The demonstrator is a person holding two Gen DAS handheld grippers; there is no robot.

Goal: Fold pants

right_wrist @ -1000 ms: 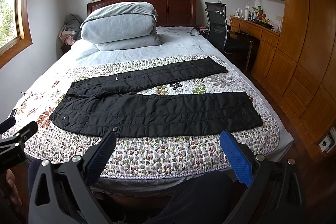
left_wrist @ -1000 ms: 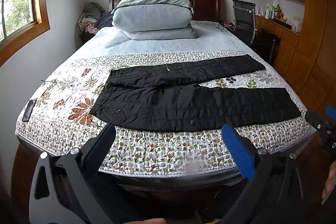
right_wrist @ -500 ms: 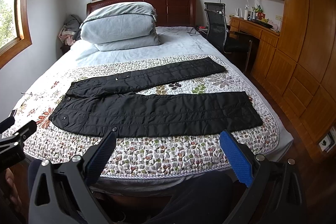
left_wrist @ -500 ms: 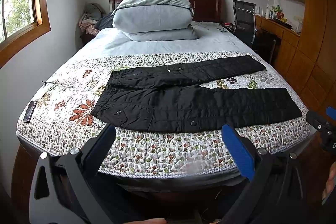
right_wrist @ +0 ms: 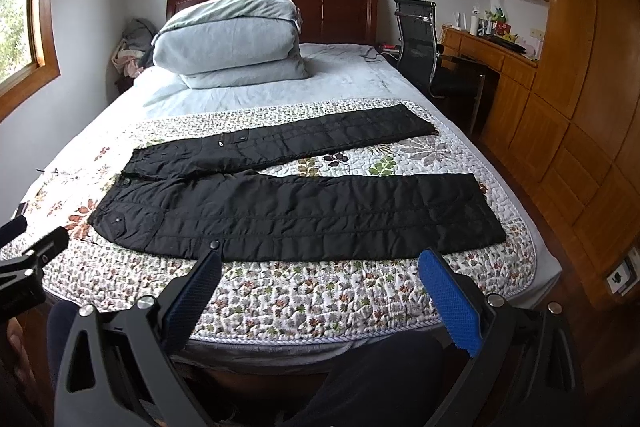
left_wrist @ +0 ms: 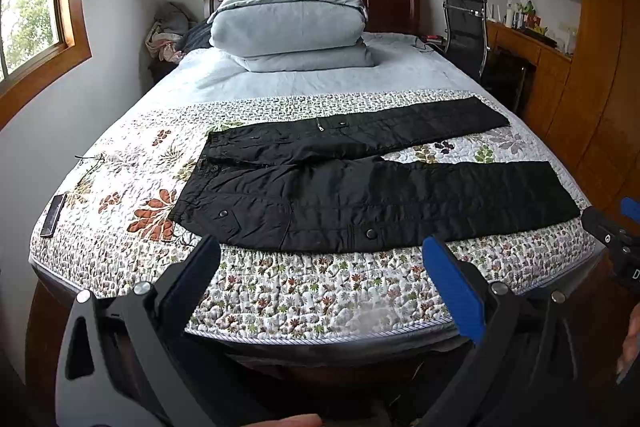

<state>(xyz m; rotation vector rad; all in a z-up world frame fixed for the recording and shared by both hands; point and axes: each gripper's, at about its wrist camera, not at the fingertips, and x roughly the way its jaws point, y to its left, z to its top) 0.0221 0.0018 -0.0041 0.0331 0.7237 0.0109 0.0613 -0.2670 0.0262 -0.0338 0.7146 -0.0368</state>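
Observation:
Black quilted pants [left_wrist: 360, 195] lie flat on the floral quilt [left_wrist: 132, 163] of the bed, waist to the left, the two legs spread apart and pointing right. They also show in the right wrist view [right_wrist: 296, 211]. My left gripper [left_wrist: 320, 259] is open and empty, held in front of the bed's near edge, short of the pants. My right gripper [right_wrist: 320, 267] is open and empty too, just short of the near leg. Each gripper's tip shows at the edge of the other's view.
A stack of grey folded bedding [left_wrist: 288, 23] sits at the headboard end. A dark phone [left_wrist: 53, 215] lies at the quilt's left edge. A black chair [right_wrist: 420, 43] and wooden desk and cabinets [right_wrist: 560, 131] stand to the right of the bed.
Both views have shifted only slightly; the pants sit a touch lower and closer in the left view. Both grippers stay open and the pants have not moved.

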